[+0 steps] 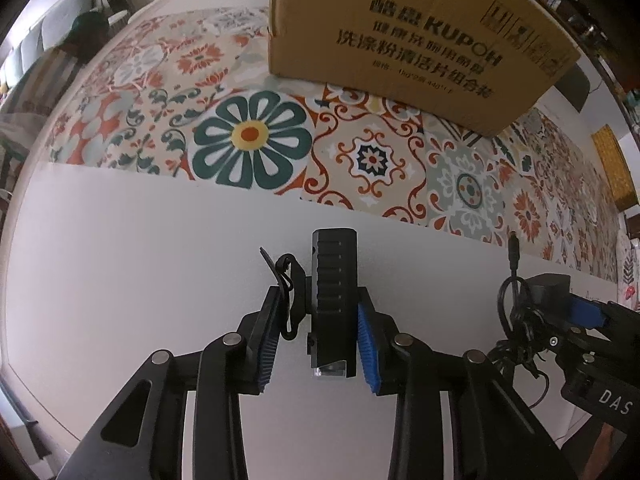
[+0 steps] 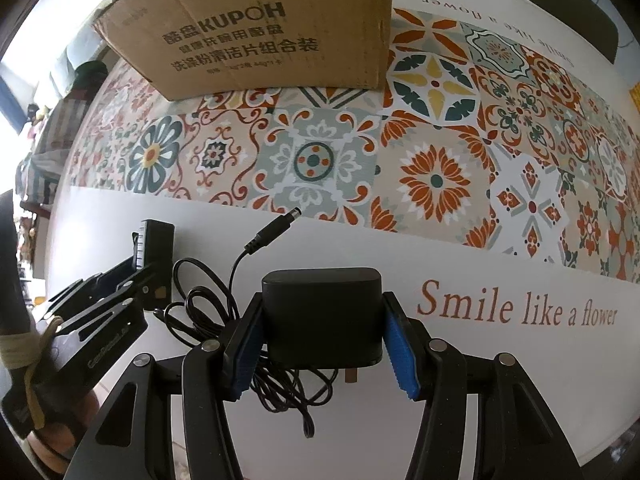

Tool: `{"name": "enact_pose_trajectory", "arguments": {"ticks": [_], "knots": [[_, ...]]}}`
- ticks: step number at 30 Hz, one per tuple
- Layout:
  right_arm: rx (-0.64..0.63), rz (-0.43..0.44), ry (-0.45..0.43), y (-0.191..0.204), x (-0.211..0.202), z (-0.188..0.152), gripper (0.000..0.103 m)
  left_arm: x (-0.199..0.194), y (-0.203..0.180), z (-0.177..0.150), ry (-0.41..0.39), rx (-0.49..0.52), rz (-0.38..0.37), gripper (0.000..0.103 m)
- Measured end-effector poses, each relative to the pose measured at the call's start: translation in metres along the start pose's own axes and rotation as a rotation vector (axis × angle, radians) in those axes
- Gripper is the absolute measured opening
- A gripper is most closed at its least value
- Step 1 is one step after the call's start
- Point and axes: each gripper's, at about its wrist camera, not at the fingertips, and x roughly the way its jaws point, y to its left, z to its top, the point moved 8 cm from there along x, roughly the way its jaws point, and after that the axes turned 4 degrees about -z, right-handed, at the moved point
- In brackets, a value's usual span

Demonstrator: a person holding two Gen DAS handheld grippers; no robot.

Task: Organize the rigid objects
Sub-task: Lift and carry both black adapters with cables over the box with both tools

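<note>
Your left gripper [image 1: 316, 336] is pinching a black ribbed device [image 1: 334, 296], a long block standing on end on the white strip of the table [image 1: 120, 280]. The blue pad on 1 side presses its flank. On the other side a black clip with a strap loop [image 1: 288, 296] sits between the device and the pad, so you cannot tell whether that pad meets the body itself. A clear plastic piece shows at the device's near end.

Your right gripper [image 2: 322, 348] is clamped on a black power adapter [image 2: 322, 314]; both blue pads [image 2: 400, 352] bear on its 2 short sides. A metal prong sticks out under it. Its thin black cable [image 2: 208, 304] lies in loose coils on the table just beside and under the adapter, and the barrel plug [image 2: 276, 228] points toward the patterned band.

Both held items sit over the plain white strip along the table's near edge. The 2 grippers stand near each other, not touching.

A cardboard box [image 1: 400, 32] printed KUPOH stands on the tiled flower-pattern cloth [image 2: 436, 176] toward the far edge of the table, well apart from both grippers. The words "Smile like a flower" [image 2: 516, 310] are printed on the white strip just beside the right gripper. A gloved hand [image 2: 36, 360] holds the left gripper at the table's near edge.
</note>
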Motion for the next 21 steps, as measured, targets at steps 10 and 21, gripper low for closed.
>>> {"name": "enact_pose_trajectory", "arguments": {"ticks": [10, 21], "knots": [[0.019, 0.026, -0.078, 0.01, -0.025, 0.003, 0.056, -0.039, -0.005, 0.02, -0.078, 0.059, -0.024, 0.035], [0.047, 0.054, -0.235, 0.018, -0.079, 0.023, 0.056, -0.096, -0.016, 0.057, -0.235, 0.125, -0.059, 0.035]]}}
